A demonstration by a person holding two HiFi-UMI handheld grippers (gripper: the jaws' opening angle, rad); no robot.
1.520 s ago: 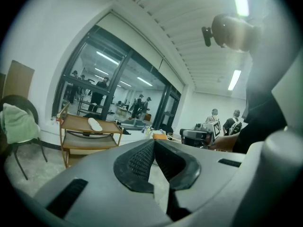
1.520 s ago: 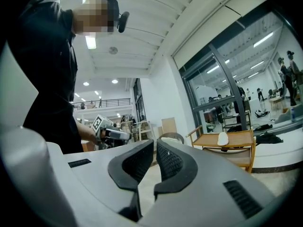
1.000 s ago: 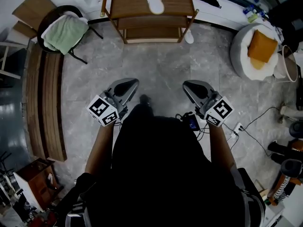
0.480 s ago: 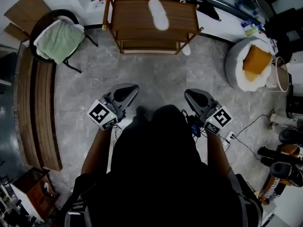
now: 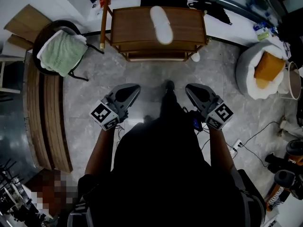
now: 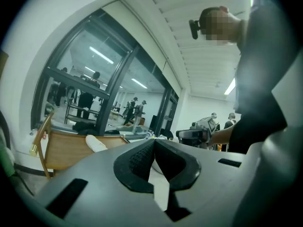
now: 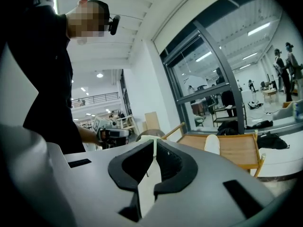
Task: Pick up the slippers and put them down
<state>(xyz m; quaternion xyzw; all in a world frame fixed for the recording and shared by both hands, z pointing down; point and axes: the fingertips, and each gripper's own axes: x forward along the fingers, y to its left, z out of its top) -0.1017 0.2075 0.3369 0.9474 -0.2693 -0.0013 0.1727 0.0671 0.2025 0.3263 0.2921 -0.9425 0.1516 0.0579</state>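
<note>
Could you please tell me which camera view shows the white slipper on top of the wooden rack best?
The head view: it looks down on the whole slipper lying on the wooden rack. The left gripper view catches it small and foreshortened; the right gripper view shows only part of it, also small.

One white slipper (image 5: 161, 25) lies flat on the top surface of the wooden rack (image 5: 130, 20), sole side down as far as can be told, its long oval form running from back to front and slightly aslant, right of the middle. In the left gripper view it shows as a pale, rounded shape (image 6: 96, 143). A second slipper (image 5: 195, 56), also white, lies on the floor (image 5: 142, 74) beside the rack's front right leg, only partly seen.
</note>
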